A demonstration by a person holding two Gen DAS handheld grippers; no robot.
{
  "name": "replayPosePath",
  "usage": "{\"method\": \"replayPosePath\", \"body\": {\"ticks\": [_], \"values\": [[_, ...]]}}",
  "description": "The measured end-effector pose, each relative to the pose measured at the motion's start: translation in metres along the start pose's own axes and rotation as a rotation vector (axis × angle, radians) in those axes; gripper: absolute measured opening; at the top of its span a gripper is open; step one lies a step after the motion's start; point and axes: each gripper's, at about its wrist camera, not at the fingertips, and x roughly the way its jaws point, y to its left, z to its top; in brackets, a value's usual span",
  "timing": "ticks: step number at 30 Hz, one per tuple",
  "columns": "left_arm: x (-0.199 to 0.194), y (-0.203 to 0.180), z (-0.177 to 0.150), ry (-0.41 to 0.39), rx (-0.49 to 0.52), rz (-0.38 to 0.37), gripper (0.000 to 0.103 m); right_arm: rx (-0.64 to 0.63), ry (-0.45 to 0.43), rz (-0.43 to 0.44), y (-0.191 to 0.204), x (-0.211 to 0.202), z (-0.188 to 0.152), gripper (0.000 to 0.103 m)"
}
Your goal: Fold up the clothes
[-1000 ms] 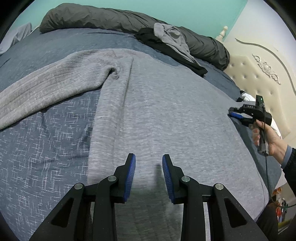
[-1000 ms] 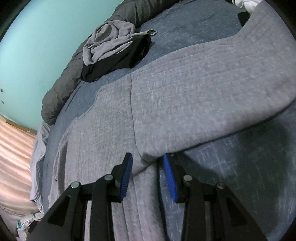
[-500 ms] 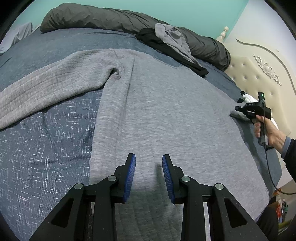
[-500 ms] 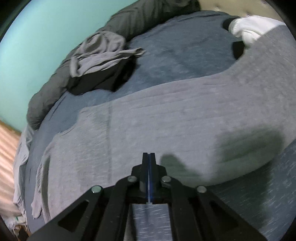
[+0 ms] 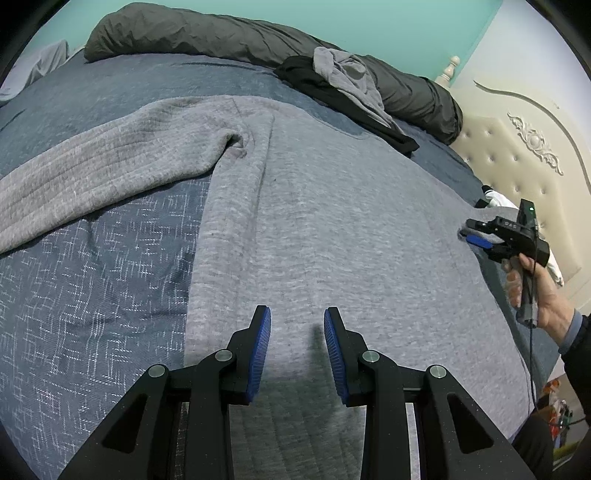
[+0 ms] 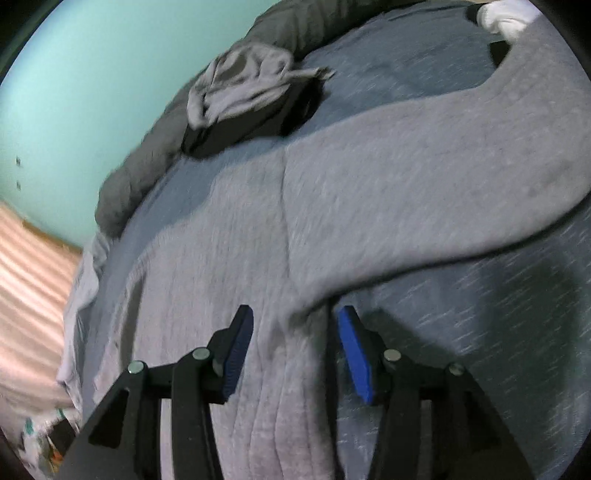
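A grey knit sweater (image 5: 332, 221) lies spread flat on the blue bed cover (image 5: 92, 277). One sleeve (image 5: 110, 166) stretches out to the left, and the other sleeve (image 6: 480, 166) runs to the right. My left gripper (image 5: 297, 314) hovers open over the sweater's lower body with nothing between its blue pads. A hand holds my right gripper (image 5: 471, 236) at the sweater's right side. In the right wrist view, the right gripper (image 6: 295, 314) stands open just over the underarm, where sleeve and body (image 6: 221, 258) meet. The cloth lies under it and is not pinched.
A pile of grey and black clothes (image 5: 343, 81) (image 6: 247, 85) sits at the far side of the bed, against a rolled dark grey duvet (image 5: 221, 33). A cream tufted headboard (image 5: 517, 155) is on the right. A white item (image 6: 509, 14) lies near it.
The right gripper was open a second ago, shut half a second ago, and is open again over the underarm. The left gripper has barely moved.
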Motion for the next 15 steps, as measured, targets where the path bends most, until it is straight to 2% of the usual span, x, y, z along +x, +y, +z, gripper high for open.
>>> {"method": "replayPosePath", "body": {"ticks": [3,5,6,7,10,15], "values": [[0.0,0.002,0.0,0.0,-0.004,0.0,0.033,-0.011,0.021,-0.026,0.003,0.015,-0.001,0.049],[0.0,0.003,0.0,0.0,-0.006,0.0,0.033,-0.016,0.017,-0.047,0.002,0.021,0.001,0.032],[0.0,0.003,0.0,0.0,-0.007,0.0,0.033,-0.027,0.013,-0.065,0.002,0.024,0.004,0.019],[0.0,0.004,-0.001,0.001,-0.009,0.0,0.033,-0.03,0.006,-0.075,0.0,0.025,0.006,0.012],[0.0,0.005,-0.001,0.001,-0.012,-0.001,0.033,-0.034,-0.02,-0.076,-0.002,0.024,0.012,0.007],[-0.001,0.006,0.0,-0.002,-0.016,0.001,0.033,-0.02,-0.037,-0.101,-0.01,0.021,0.022,0.006]]}}
